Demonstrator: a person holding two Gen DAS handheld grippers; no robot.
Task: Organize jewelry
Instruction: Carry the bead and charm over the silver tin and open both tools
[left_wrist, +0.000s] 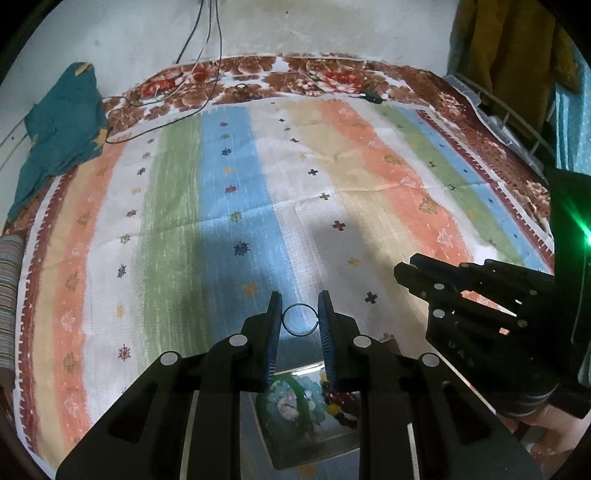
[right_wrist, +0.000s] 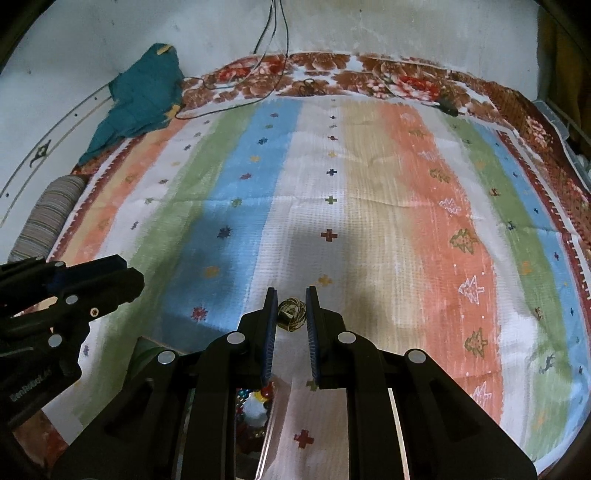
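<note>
Pinching a thin, stiff ring (left_wrist: 300, 319) edgewise in our left gripper (left_wrist: 300, 314), we clasp a small ornate earring (right_wrist: 291, 314) in the right gripper (right_wrist: 291, 312); both seem light, slippery.

Both wrist cameras look forward and down, seemingly from close above, sharing the pastel striped woven cloth (left_wrist: 229, 192) (right_wrist: 369, 192).

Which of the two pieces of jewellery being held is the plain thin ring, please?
The one between the fingers of the left hand-held gripper: a thin dark ring you can see through. The right hand-held gripper holds a chunkier, patterned gold-coloured piece instead.
</note>
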